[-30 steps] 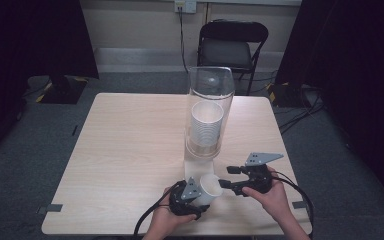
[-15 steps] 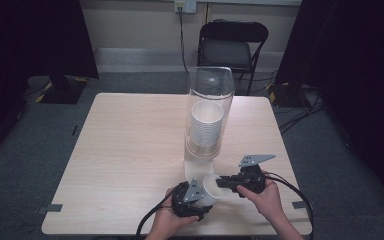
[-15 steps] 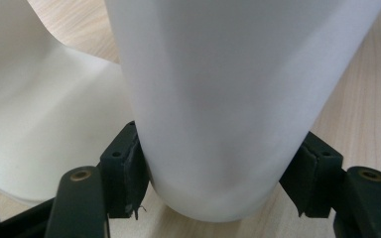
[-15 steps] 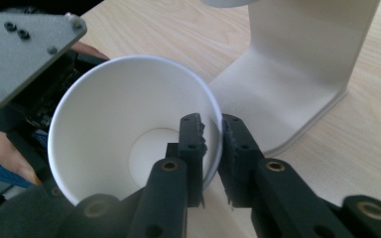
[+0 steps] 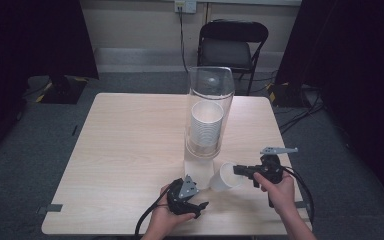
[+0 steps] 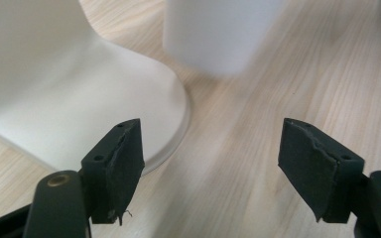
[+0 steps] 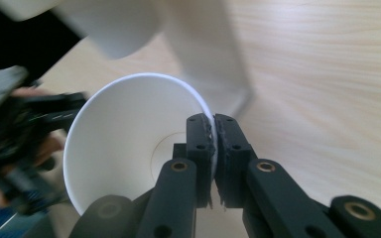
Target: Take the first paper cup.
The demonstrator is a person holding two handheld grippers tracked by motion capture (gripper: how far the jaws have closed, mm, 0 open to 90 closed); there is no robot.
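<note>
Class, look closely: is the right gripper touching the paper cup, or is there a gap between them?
Touching. In the right gripper view, the right gripper has its jaws shut on the paper cup, its wall pinched between the two pads at the rim.

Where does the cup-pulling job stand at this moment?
Done: one paper cup is out of the dispenser. In hand: the right gripper pinches its rim; the left gripper is open, its jaws just having been opening with nothing between. Left: setting the cup down; the stack remains.
</note>
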